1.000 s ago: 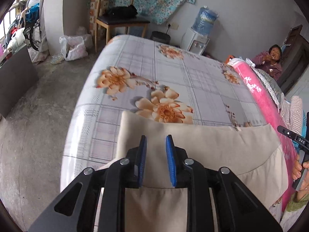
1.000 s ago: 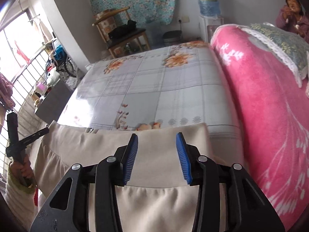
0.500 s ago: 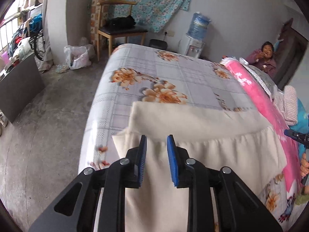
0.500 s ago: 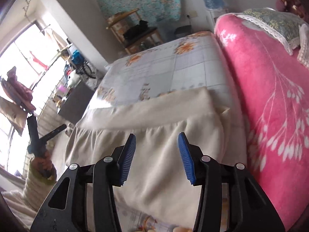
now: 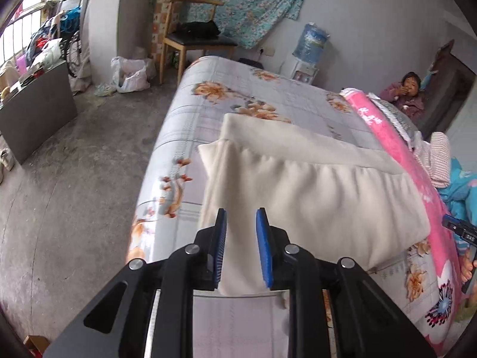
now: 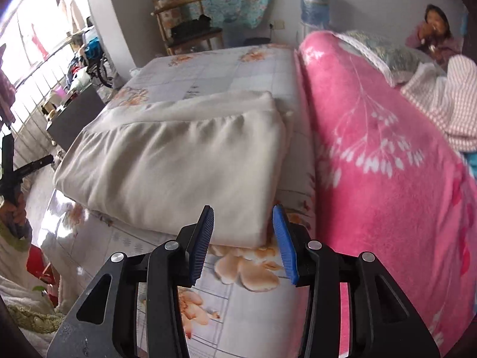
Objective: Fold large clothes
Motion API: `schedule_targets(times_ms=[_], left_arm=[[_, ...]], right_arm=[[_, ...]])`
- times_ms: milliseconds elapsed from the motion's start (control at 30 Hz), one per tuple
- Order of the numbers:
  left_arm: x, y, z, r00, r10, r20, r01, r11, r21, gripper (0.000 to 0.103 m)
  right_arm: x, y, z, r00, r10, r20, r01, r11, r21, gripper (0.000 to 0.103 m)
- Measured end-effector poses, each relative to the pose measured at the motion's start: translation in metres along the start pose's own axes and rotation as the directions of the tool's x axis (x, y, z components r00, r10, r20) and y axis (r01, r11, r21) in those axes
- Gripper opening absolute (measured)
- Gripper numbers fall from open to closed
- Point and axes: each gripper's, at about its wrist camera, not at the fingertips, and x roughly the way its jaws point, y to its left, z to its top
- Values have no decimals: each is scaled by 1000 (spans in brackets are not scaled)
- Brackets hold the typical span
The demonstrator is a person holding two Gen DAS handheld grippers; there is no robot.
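Fingers [image 5: 261, 238]: both pairs apart, empty.
Change: grippers pulled back — cloth [image 6: 179, 161] left folded.
Meaning: fold done — next one due.

left tongs [image 5: 241, 240] parted, cream garment [image 5: 313, 191] folded

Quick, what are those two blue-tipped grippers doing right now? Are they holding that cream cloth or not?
Left gripper: open, holding nothing; the cream cloth lies on the bed beyond it.
Right gripper: open, empty, just short of the cloth's near edge.
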Motion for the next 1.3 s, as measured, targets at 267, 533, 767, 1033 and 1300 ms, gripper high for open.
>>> schedule_targets(times_ms=[267, 533, 767, 1033, 1300], left_arm=[[52, -27, -38, 987, -95, -131, 99, 995, 25, 20], [16, -25, -40, 996, -27, -86, 35, 995, 93, 21], [40, -61, -45, 995, 0, -101, 14, 989, 146, 42], [6, -46, -70, 996, 74, -54, -70, 995, 67, 57], [-46, -90, -104, 996, 80, 48, -83, 995, 61, 77]], right_arm=[[84, 62, -26, 990, -116, -74, 89, 951, -296, 45], [52, 50, -18, 990, -119, -73, 98, 966, -241, 48], [54, 87, -13, 1000, -27, 9, 28, 976, -217, 68], [52, 81, -60, 961, -270, -59, 251, 942, -223, 77], [-1, 106, -84, 994, -111, 2, 111, 994, -3, 87]])
